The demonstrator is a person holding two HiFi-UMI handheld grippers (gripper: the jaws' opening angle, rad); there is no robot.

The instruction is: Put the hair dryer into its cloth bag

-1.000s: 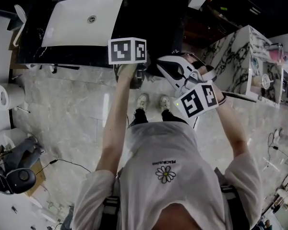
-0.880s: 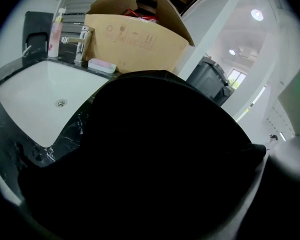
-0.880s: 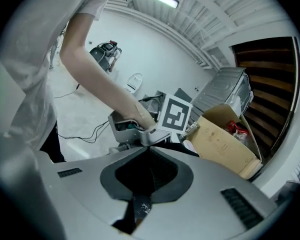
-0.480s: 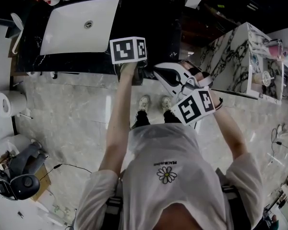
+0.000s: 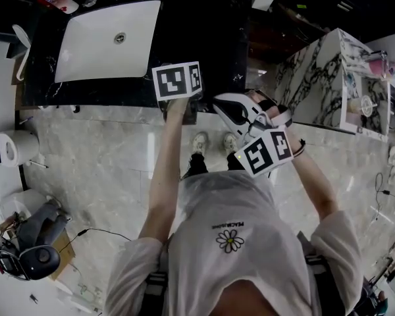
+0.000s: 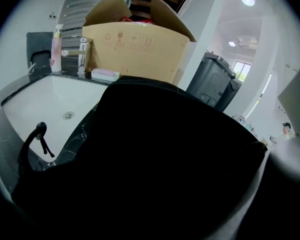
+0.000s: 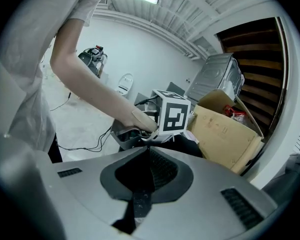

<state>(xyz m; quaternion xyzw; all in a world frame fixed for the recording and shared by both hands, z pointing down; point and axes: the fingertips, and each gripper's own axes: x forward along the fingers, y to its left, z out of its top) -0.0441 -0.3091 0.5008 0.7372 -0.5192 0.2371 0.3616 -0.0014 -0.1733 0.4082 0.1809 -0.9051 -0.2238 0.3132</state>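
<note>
Black bag [image 6: 165, 159] drapes over the left hand-held gripper [image 5: 186, 110] at the counter [image 5: 214, 38] edge, hiding its jaws, which have just widened slightly; the right hand-held gripper [image 7: 144, 149], jaws closed together, points toward the bag.

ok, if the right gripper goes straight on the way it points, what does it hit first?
Probably the left gripper: its marker cube and the hand holding it sit dead ahead, the black bag just below. Depth is hard to judge.
</note>
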